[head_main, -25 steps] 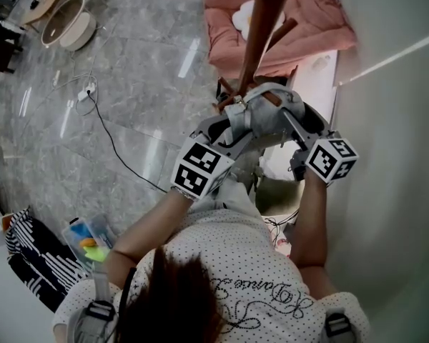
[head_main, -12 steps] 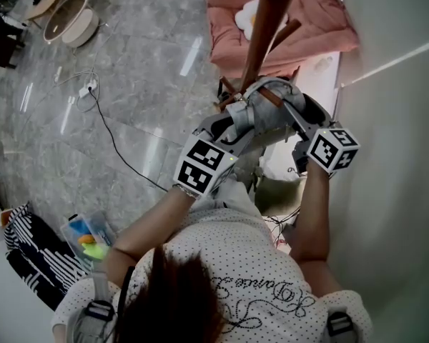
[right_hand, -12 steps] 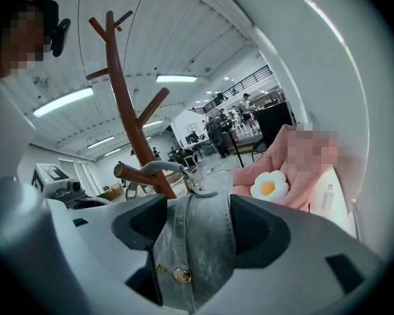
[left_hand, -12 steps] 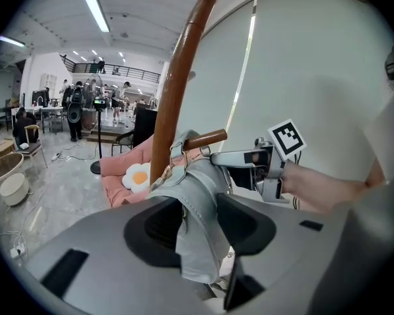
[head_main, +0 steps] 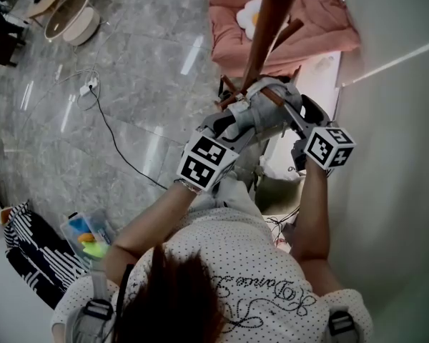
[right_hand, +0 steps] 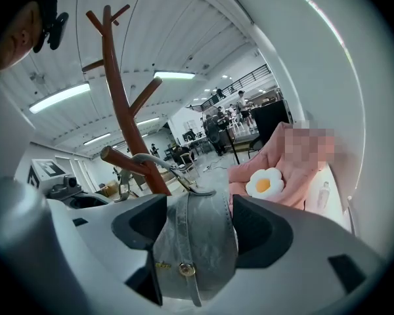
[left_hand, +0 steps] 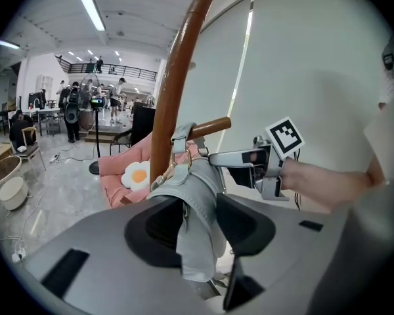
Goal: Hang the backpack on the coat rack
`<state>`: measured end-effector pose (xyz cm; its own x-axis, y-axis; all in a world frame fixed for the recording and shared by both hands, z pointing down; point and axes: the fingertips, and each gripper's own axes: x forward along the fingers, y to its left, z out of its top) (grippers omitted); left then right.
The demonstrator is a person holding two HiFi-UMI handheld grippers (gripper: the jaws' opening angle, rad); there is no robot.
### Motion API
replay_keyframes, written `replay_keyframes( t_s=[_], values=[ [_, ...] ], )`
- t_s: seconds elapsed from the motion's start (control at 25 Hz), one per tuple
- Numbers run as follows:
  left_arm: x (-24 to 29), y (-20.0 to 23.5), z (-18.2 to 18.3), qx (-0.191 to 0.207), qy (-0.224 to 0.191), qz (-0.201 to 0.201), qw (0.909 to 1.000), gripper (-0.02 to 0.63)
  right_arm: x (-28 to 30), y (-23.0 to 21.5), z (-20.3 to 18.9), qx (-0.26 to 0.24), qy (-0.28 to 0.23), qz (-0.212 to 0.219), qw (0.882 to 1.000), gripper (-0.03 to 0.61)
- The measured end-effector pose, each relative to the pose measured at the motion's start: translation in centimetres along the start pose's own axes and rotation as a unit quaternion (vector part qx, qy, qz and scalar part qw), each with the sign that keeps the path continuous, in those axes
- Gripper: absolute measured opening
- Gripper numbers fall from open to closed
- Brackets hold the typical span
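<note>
I hold a grey backpack [head_main: 266, 113] against the brown coat rack [head_main: 261, 38], one gripper on each side. In the left gripper view the backpack [left_hand: 198, 195] hangs between the pads of my left gripper [left_hand: 197, 225]. Those jaws have just been closing on its fabric. Its top loop [left_hand: 181, 136] sits over a brown peg [left_hand: 210, 126] of the coat rack [left_hand: 174, 84]. My right gripper [right_hand: 194, 238] is shut on a wide fold of the backpack [right_hand: 197, 231]. A grey handle [right_hand: 151, 161] lies over a peg [right_hand: 125, 161] of the coat rack [right_hand: 118, 90].
A white wall [head_main: 393, 120] stands close on the right. Behind the rack lies a pink cushion seat [head_main: 307, 27] with an egg-shaped pillow [head_main: 249, 16]. On the floor at left are a cable with a power strip [head_main: 88, 90], a round basket [head_main: 68, 20] and a plastic box [head_main: 89, 238].
Both grippers and the backpack have kept their places by the rack; only the view has shifted slightly.
</note>
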<state>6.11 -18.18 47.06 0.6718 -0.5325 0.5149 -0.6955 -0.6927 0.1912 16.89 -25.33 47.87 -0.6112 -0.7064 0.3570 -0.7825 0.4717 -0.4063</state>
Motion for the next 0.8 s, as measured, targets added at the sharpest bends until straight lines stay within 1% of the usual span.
replay_keyframes(
  t_s=[0.16,0.24,0.48,0.64,0.8],
  values=[
    [0.4,0.0,-0.4,-0.006,-0.001,0.001,1.0000,0.160,0.0,-0.3,-0.2,-0.030,0.007,-0.022,0.999,0.324],
    [0.4,0.0,-0.5,-0.012,-0.001,0.002,0.9999,0.160,-0.1,-0.3,-0.4,-0.033,0.010,-0.026,0.999,0.332],
    [0.0,0.1,-0.8,-0.012,-0.003,-0.001,0.9999,0.161,-0.9,-0.2,-1.2,-0.032,0.008,-0.035,0.999,0.320],
    [-0.5,0.4,-0.7,-0.011,-0.011,0.005,0.9999,0.161,-2.3,-0.4,-0.5,-0.043,-0.019,-0.057,0.997,0.268],
    [-1.7,1.1,-0.1,-0.010,-0.024,0.016,0.9995,0.130,-3.6,0.0,0.5,-0.052,-0.040,-0.076,0.995,0.211]
  ],
)
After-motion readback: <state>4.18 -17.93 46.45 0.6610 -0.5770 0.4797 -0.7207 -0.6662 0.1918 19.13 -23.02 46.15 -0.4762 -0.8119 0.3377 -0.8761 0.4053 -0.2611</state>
